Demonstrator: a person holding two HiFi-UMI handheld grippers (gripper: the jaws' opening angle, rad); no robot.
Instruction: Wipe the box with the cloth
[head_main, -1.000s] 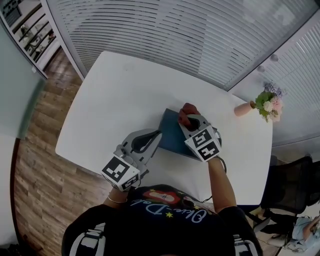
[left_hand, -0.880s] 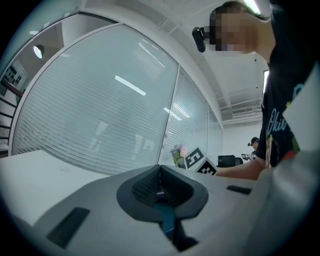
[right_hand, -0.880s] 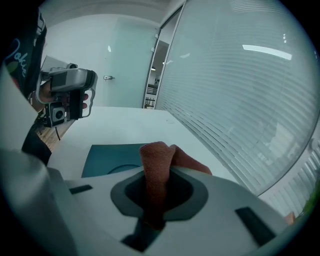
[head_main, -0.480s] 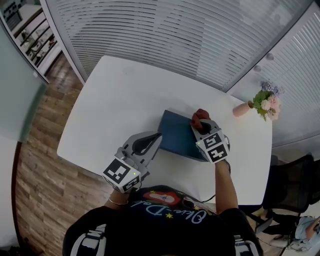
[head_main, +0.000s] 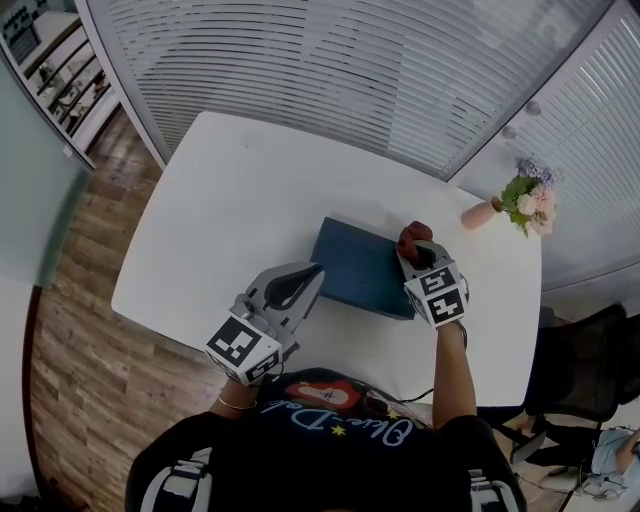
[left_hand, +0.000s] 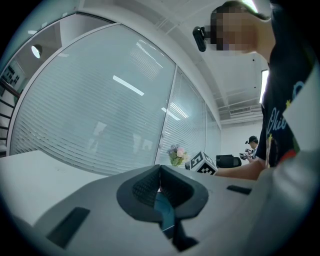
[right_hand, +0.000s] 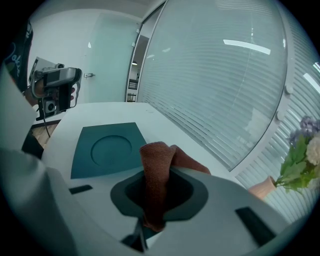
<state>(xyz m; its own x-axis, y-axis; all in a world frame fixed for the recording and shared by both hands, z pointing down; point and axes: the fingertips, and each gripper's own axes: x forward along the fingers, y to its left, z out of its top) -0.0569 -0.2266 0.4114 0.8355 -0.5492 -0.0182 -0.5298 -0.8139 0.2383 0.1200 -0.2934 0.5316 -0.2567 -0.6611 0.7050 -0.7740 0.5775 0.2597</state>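
We are mid-wipe. Our right tool (head_main: 416, 246) is clamping the reddish cloth (head_main: 411, 234) at the right edge of the dark blue box (head_main: 355, 265), which is lying flat on the white bench (head_main: 230, 180) at frame centre. Our left tool (head_main: 313, 272), jaws together and empty, is waiting by the box's left edge. Next, the cloth probably needs dragging leftward across the lid. The box's long axis is running left to right, dipping rightward, with its round recess facing up.

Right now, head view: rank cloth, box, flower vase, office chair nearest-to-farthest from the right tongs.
1. Cloth, gripped in the right tongs.
2. Box, directly left of them.
3. Flower vase, up and to the right.
4. Office chair, far lower right.
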